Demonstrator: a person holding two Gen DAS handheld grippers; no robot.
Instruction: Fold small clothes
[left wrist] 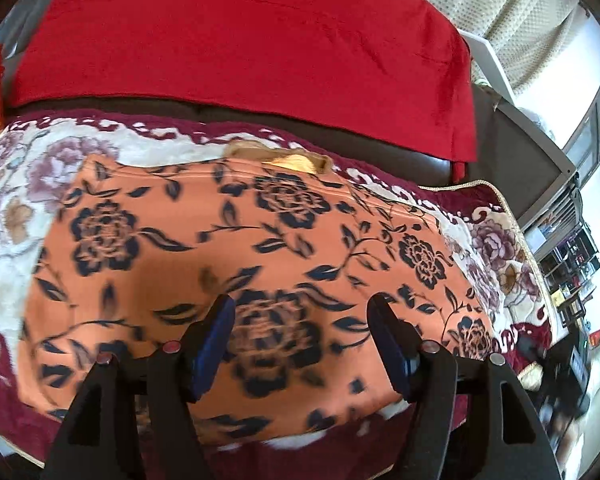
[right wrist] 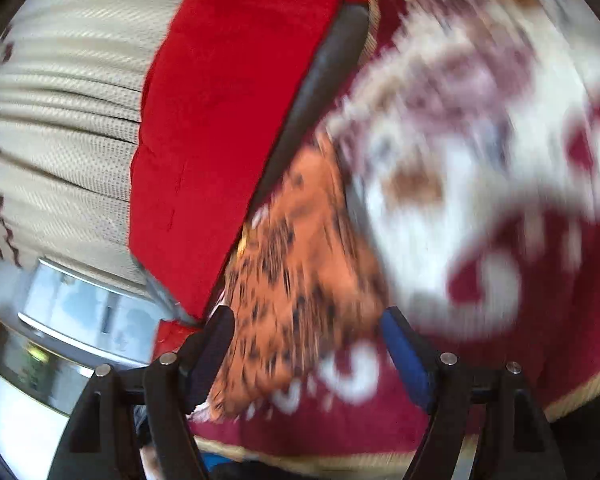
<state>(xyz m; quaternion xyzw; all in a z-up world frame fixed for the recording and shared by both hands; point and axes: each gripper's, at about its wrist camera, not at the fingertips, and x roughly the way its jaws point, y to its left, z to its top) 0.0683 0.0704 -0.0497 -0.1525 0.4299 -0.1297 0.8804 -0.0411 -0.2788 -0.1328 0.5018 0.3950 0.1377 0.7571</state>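
On the floral blanket (left wrist: 16, 184) the orange floral garment (left wrist: 236, 248) is spread flat; left gripper (left wrist: 302, 324) and right gripper (right wrist: 306, 336) are held apart, empty. Near corners should be pinched evenly before folding.

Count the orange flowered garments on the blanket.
1: the orange garment lies spread flat on the floral blanket, in front of the red cloth. Others may be hidden.
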